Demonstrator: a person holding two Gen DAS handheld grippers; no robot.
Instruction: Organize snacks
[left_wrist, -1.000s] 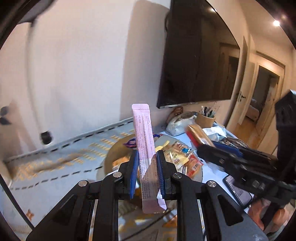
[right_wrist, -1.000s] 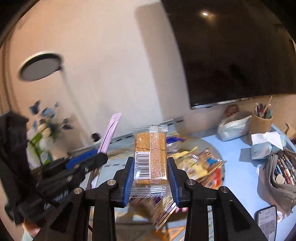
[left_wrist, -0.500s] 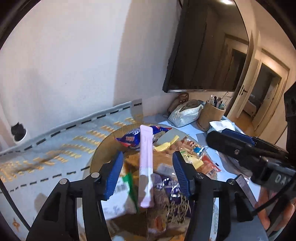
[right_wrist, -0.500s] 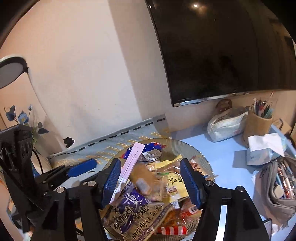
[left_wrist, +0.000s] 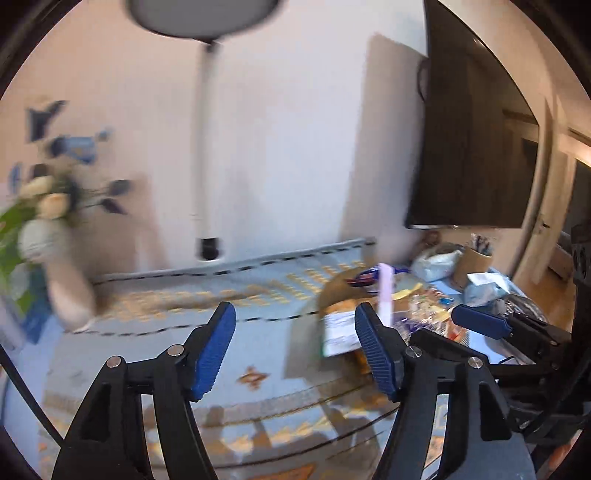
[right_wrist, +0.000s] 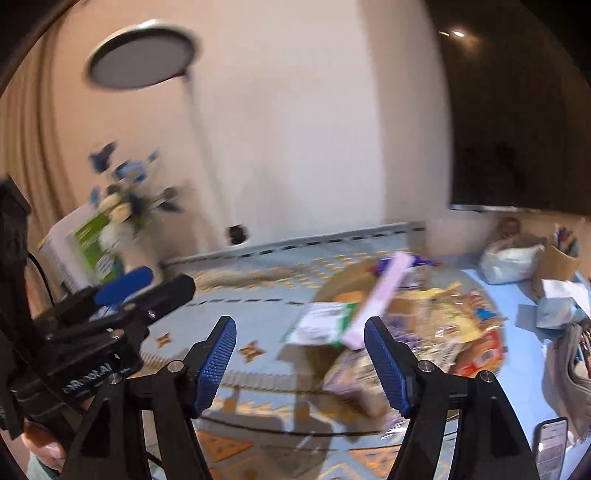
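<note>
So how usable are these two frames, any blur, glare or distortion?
Left wrist view: heavy motion blur on the flowers and lamp, while the left gripper stays sharp; fisheye bends the TV. Right wrist view: snacks on the plate are smeared, a ceiling light glares on the TV, and the right gripper is crisp.

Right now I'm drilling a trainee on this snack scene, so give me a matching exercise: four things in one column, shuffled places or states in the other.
Things:
1. pink stick packet
2. pen cup
3. phone
4. left gripper

Places or states:
A. far right, near the wall
B. jaws apart, nothing between them
C. lying atop the snack pile
D. near corner of the table, lower right

Pairs: 1-C, 2-A, 3-D, 4-B
</note>
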